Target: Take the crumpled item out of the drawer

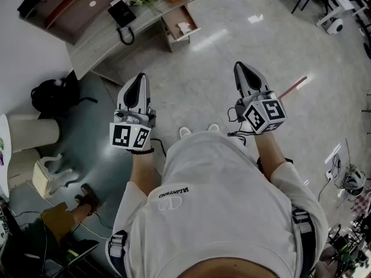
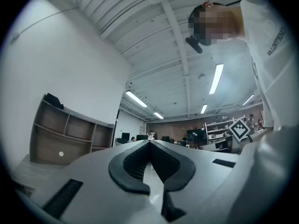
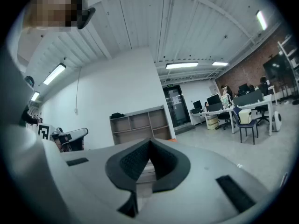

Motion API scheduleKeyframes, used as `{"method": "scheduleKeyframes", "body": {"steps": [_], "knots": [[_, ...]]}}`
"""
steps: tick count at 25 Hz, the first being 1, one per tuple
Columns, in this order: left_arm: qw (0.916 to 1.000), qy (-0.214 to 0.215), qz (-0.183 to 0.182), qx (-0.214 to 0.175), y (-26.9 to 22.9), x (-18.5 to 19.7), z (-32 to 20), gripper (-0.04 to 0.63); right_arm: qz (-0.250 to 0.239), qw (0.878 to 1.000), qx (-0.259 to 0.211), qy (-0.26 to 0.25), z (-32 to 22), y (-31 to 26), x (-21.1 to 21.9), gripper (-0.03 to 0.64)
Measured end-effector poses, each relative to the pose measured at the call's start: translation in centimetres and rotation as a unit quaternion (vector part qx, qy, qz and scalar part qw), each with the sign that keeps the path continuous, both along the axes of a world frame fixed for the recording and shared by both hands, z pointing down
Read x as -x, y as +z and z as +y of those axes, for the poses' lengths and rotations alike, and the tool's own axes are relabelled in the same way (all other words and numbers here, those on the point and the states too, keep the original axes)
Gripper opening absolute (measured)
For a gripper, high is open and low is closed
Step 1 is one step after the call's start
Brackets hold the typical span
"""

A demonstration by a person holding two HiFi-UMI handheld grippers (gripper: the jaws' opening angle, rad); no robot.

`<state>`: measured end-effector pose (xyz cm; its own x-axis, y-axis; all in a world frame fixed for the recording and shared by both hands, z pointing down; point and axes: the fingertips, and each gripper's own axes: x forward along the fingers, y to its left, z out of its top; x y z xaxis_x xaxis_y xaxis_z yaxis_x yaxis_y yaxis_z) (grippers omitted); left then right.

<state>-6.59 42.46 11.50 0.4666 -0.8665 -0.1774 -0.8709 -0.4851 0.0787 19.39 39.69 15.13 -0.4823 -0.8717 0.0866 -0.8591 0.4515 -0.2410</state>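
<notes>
Crumpled item [image 1: 184, 26] in open drawer [image 1: 175, 16], well ahead of the fingers [image 1: 138, 88], looks light, soft, crushable, so pinch a raised fold; left gripper [image 1: 139, 77] and right gripper [image 1: 242, 68] fully closed, empty.

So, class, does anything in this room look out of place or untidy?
Yes: the drawer of the desk stands pulled open, with a white crumpled item lying loose inside. A reddish stick also lies on the floor.
</notes>
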Motion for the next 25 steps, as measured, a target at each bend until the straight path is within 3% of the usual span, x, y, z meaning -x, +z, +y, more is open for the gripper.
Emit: {"method": "scheduleKeyframes", "body": {"steps": [7,10,25], "knots": [[1.0,0.005,0.002,0.001,-0.1,0.7,0.2,0.0,-0.002,1.0,-0.004,-0.018,0.3,-0.4,1.7,-0.003],[1.0,0.009,0.003,0.002,0.1,1.3,0.3,0.0,0.021,0.999,-0.021,-0.024,0.5,-0.8,3.0,-0.002],[0.9976,0.066,0.013,0.016,2.5,3.9,0.6,0.0,0.006,1.0,-0.022,0.018,1.6,-0.8,7.0,-0.002]]}}
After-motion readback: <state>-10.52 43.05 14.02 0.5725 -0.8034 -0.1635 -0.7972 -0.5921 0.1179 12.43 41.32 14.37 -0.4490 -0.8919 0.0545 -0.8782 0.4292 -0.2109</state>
